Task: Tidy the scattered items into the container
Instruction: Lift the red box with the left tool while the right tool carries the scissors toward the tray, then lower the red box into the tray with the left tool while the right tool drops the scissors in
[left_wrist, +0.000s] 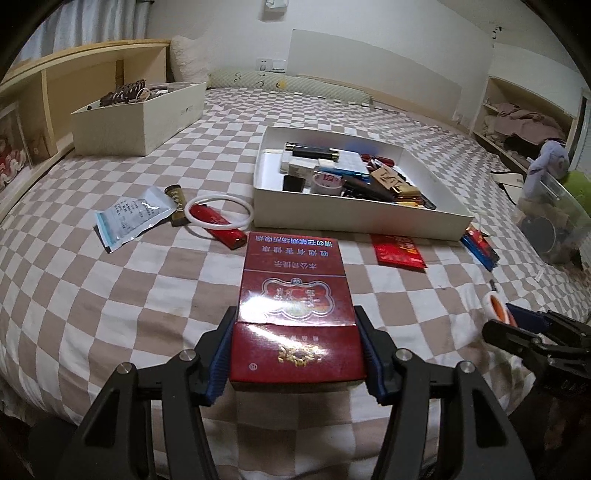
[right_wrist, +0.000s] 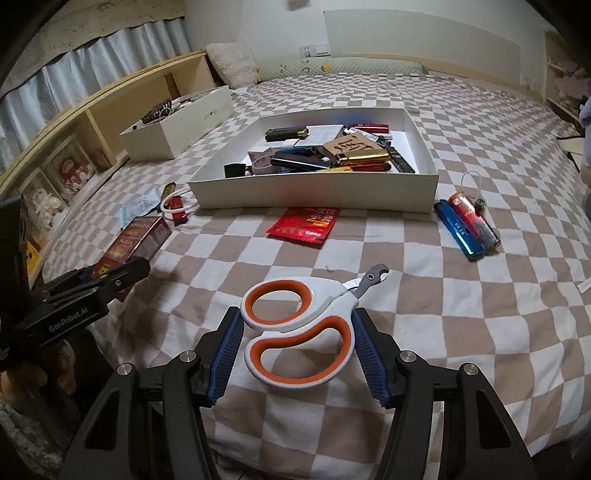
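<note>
Two items were in hand, one per gripper. We noted the left gripper (left_wrist: 295, 354) clamped on a red cigarette pack (left_wrist: 291, 306), blue pads pressing both long sides, jaws roughly half apart, the pack raised above the checkered bedspread (left_wrist: 110, 295). The right gripper (right_wrist: 295, 347) was closed on a pair of orange-and-white clippers (right_wrist: 299, 328), pads against the outer edges of the handle loops, the metal tip (right_wrist: 373, 278) pointing away from the camera. Both held items sat short of the white tray (left_wrist: 354, 218), which already carried lighters, packs and a tape roll. We recorded what lay loose on the bedspread: a red sachet (right_wrist: 304, 225) just before the tray's near wall, a blue and a red lighter (right_wrist: 467, 227) side by side off its right corner, and at its left corner a white ring (left_wrist: 221, 214) over another red lighter (left_wrist: 221, 227), beside a dark tube (left_wrist: 176, 206) and a paper packet (left_wrist: 129, 218). A cream box (left_wrist: 136, 118) stood well apart.
</note>
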